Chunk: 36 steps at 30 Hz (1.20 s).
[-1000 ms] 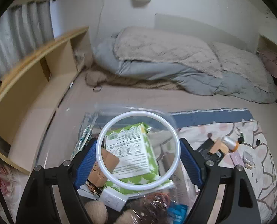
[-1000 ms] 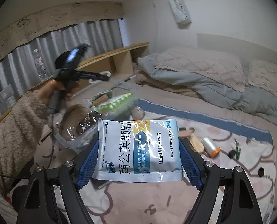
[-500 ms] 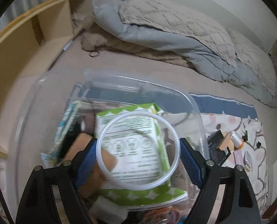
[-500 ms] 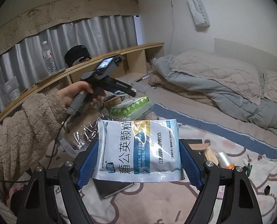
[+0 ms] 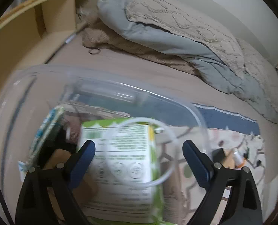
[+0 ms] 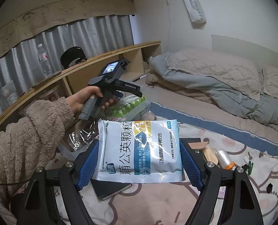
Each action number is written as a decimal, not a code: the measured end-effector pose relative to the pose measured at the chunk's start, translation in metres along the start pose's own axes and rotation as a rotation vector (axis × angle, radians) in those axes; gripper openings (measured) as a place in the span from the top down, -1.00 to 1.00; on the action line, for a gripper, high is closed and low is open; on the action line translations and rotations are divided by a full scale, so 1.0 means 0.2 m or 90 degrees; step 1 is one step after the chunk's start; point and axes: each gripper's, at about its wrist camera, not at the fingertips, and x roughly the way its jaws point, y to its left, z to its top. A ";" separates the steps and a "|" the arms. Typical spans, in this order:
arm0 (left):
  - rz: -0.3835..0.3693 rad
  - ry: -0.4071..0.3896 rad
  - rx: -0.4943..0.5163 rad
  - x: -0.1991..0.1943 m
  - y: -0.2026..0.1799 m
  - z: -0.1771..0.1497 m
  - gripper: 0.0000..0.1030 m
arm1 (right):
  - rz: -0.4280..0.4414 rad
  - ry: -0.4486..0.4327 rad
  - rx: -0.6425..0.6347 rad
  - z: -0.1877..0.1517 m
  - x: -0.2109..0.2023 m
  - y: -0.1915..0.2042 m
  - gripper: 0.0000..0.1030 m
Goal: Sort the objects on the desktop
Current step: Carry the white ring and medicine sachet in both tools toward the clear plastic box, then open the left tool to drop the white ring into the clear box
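My right gripper (image 6: pixel 139 161) is clamped on a white-and-blue medicine sachet (image 6: pixel 140 148), its blue pads pressed against both side edges, holding it up flat above the cartoon-print sheet (image 6: pixel 157 202). Below it lies a black notebook (image 6: pixel 110 188). To the right on the sheet I see a spool of clear thread (image 6: pixel 223 156) and a green clip (image 6: pixel 250 167).

My left gripper (image 5: pixel 139 161) has its jaws spread wide over the clear plastic bin (image 5: pixel 120 90). A translucent white ring (image 5: pixel 139 151) sits between them, and I cannot tell whether either pad touches it; the view is blurred. Under the ring, inside the bin, lies a green-and-white tissue pack (image 5: pixel 124 168). In the right wrist view, the person's hand (image 6: pixel 82 101) grips the left gripper's handle above the bin.
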 end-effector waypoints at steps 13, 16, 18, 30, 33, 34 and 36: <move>-0.007 -0.116 -0.021 -0.32 0.09 -0.10 -0.85 | -0.002 0.017 -0.016 0.03 0.10 0.00 -0.60; -0.031 -0.139 -0.024 -0.44 0.07 -0.17 -0.85 | -0.005 0.022 -0.040 0.06 0.16 0.02 -0.60; -0.044 -0.156 -0.023 -0.51 0.06 -0.23 -0.85 | -0.009 0.024 -0.059 0.09 0.22 0.05 -0.60; -0.035 -0.291 -0.048 -0.80 0.15 -0.63 -0.92 | -0.097 0.090 -0.220 0.33 0.61 0.17 -0.60; -0.017 -0.319 -0.051 -0.82 0.17 -0.71 -0.92 | -0.118 0.124 -0.280 0.39 0.73 0.22 -0.60; -0.014 -0.326 -0.049 -0.83 0.18 -0.73 -0.92 | -0.125 0.135 -0.303 0.40 0.76 0.23 -0.60; -0.007 -0.335 -0.043 -0.85 0.19 -0.78 -0.92 | -0.144 0.170 -0.367 0.42 0.85 0.28 -0.60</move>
